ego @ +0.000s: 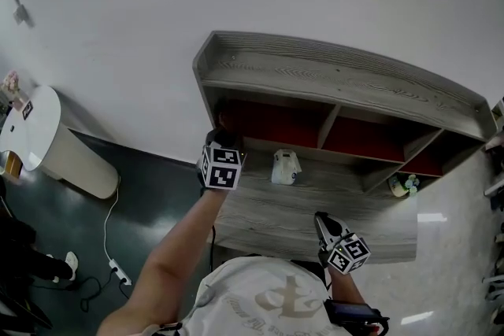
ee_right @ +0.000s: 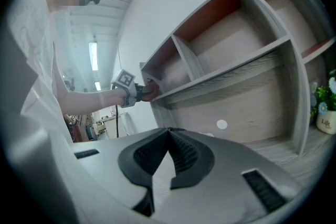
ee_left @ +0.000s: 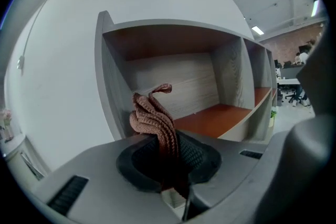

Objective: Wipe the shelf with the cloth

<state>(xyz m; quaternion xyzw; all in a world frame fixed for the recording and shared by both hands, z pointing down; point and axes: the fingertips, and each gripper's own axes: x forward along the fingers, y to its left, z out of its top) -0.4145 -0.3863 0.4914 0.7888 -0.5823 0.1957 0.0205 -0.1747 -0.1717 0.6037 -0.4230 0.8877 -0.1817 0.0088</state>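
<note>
Head view, upper centre: grey wood-grain shelf (ego: 331,75) against a white wall (ego: 118,4), three red-lined compartments in a row, and a broad ledge in front of them. The unit's far right end runs to the frame edge.

Left gripper (ego: 220,157): at the mouth of the leftmost compartment, with its marker cube (ego: 221,168) facing the camera. From above its tips are covered by its own body, and the cloth can't be made out there.

Left gripper view: the jaws are closed on a brown knitted cloth (ee_left: 155,120). It is bunched into folds that stand up out of the pads, with one corner curling over at the top. Its lower end disappears between the pads. Beyond it are the compartment's grey back panel (ee_left: 173,81) and orange-red floor.

Right gripper view, left of centre: the same gripper (ee_right: 134,92) shows small, with a reddish lump of cloth (ee_right: 150,91) at its tip, against the shelf's left end (ee_right: 157,81). Whether the cloth touches the wood can't be told.

Right gripper (ego: 324,226): low, near the ledge's front edge, well apart from the left one. In its own view the jaws (ee_right: 169,136) meet at the tips with nothing between them.

On the ledge is a pale crumpled packet (ego: 285,167), its print too small to read. A small flower pot (ego: 404,185) sits half tucked under the right compartment, and is cut off at the right edge of the right gripper view (ee_right: 325,113).

The person's torso fills the bottom of the head view.
</note>
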